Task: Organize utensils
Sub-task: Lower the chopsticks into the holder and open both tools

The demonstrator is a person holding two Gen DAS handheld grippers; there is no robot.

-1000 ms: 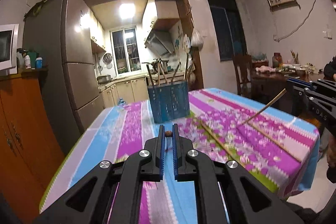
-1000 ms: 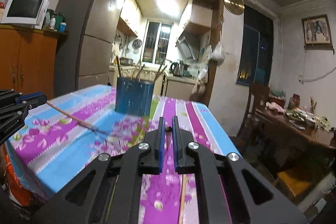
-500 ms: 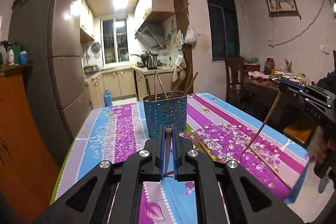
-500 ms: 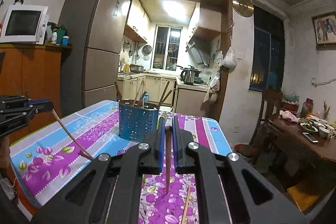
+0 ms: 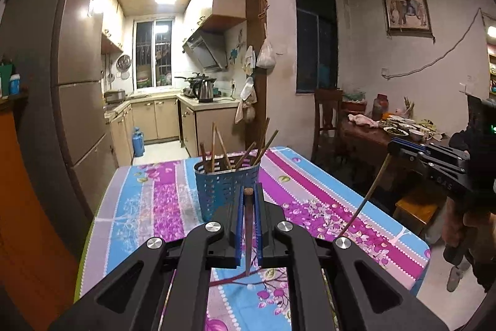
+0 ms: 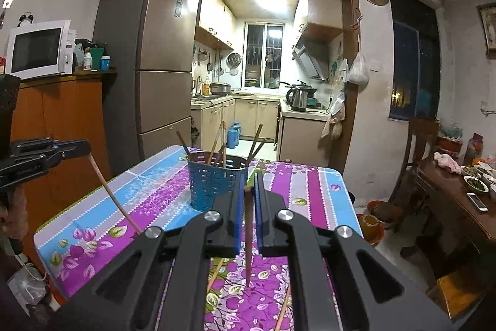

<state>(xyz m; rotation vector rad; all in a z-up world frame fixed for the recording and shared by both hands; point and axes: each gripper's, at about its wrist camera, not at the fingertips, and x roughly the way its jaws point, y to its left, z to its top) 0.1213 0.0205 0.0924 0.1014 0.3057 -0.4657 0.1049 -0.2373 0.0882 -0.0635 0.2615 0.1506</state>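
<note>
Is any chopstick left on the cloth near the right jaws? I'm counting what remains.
Yes, two loose chopsticks lie on the tablecloth below the right gripper.

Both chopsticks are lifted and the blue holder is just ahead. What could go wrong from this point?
1. Each hand-held gripper, left and right, pinches its chopstick only near the top end, so the long hanging part may swing or slip.
2. The blue holder already has sticks leaning across its mouth; a new tip could catch on them or tip the holder.
3. Two loose chopsticks remain on the tablecloth below and could be knocked off.
</note>
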